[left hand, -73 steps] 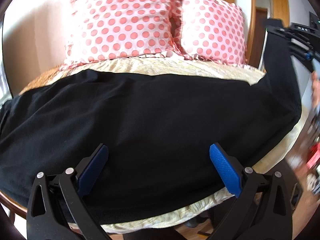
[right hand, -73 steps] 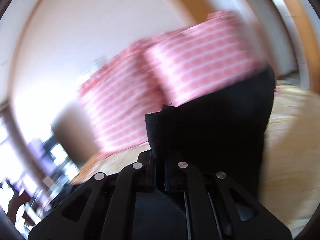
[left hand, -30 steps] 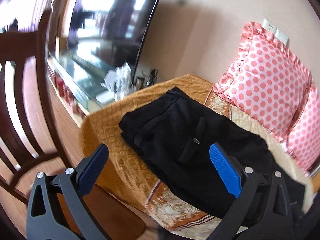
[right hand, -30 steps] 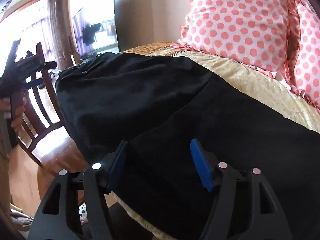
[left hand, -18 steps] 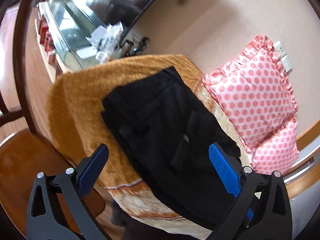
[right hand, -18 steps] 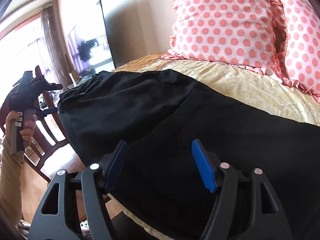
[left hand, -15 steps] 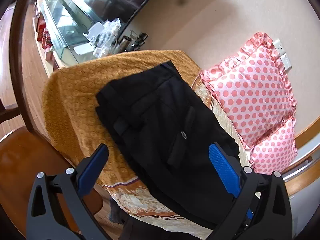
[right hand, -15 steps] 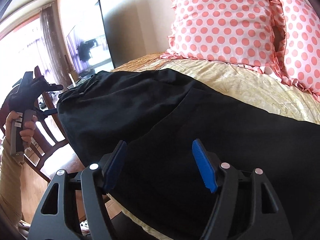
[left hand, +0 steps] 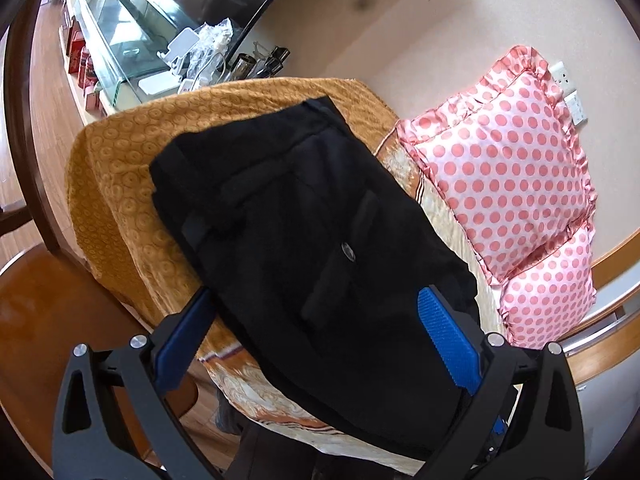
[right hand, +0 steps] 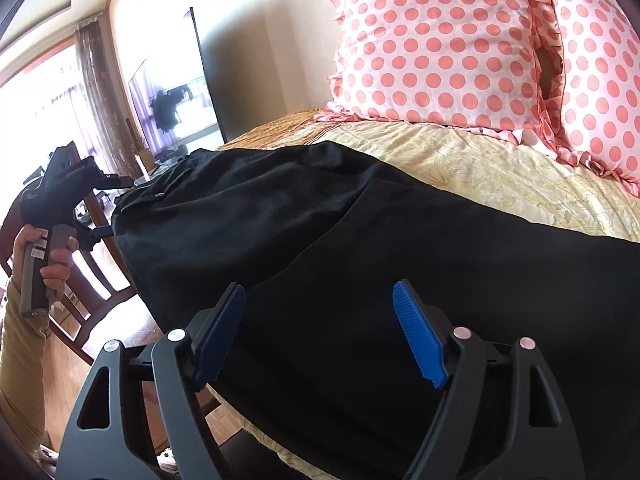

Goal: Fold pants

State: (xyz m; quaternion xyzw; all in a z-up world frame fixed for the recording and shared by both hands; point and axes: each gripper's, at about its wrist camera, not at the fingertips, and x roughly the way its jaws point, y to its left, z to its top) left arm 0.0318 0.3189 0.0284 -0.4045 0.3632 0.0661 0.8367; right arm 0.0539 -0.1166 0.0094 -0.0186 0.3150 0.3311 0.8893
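The black fabric pants (left hand: pixel 304 240) lie spread along the front edge of the bed covered in a gold patterned bedspread (left hand: pixel 116 168), the waistband end with its small metal button (left hand: pixel 347 251) toward the left, the legs running off to the right across the paler yellow part of the cover (right hand: pixel 500 172). Compared with half a second ago the garment has not shifted; the left camera sits slightly closer, so the waistband fills more of its view.

The left gripper (left hand: pixel 316 332) hovers over the waistband end with its blue pads (left hand: pixel 446 340) spread wide, holding nothing. The right gripper (right hand: pixel 318 332) hangs just above the pant legs, also spread wide and empty, as it was a moment earlier; 2.4 seconds ago it was clamped on a raised fold of the cloth.

Two pink polka-dot pillows (right hand: pixel 432 44) lean against the wall behind. A dark wooden chair (right hand: pixel 100 280) stands at the bed's left end, just beside the person's left hand (right hand: pixel 48 256).
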